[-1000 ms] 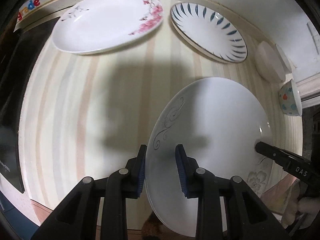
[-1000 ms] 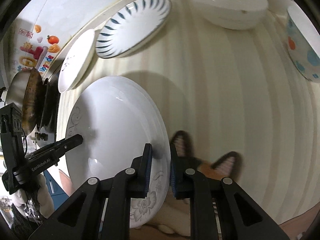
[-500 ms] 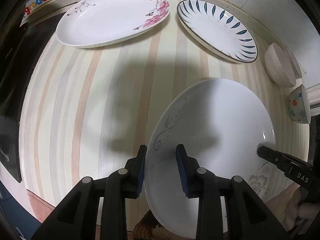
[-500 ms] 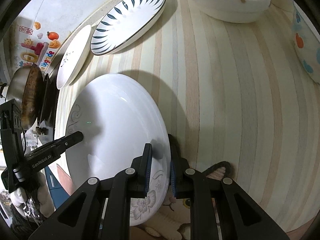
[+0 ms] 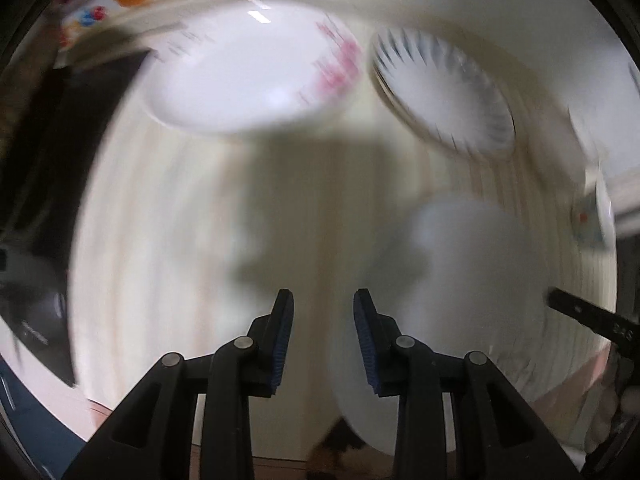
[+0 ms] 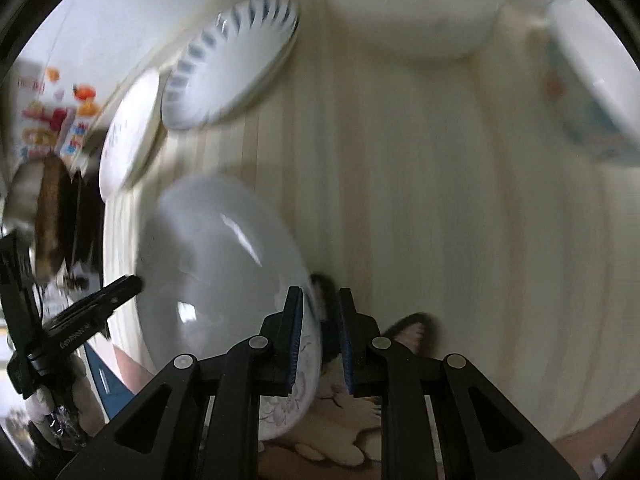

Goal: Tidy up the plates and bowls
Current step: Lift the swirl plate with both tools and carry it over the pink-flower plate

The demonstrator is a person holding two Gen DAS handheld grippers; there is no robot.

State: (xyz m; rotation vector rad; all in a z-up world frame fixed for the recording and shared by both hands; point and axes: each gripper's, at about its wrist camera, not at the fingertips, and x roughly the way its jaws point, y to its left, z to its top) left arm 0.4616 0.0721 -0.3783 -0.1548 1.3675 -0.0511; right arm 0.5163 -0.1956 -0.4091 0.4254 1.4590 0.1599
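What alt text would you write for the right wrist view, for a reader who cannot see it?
The right gripper straddles the near rim of a large white plate at a striped table; whether its pads press is unclear, as the picture is blurred. The left gripper reaches the plate's far rim. Behind lie a blue-patterned plate and a white bowl.

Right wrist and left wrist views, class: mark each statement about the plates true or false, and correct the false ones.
1. The blue-patterned plate lies on the striped table. True.
2. The pink-flowered plate is stacked on the blue-patterned plate. False: they lie side by side.
3. The white plate has its rim between the fingers of the right gripper. True.
4. The white plate covers the blue-patterned plate. False: they lie apart, with striped table between them.
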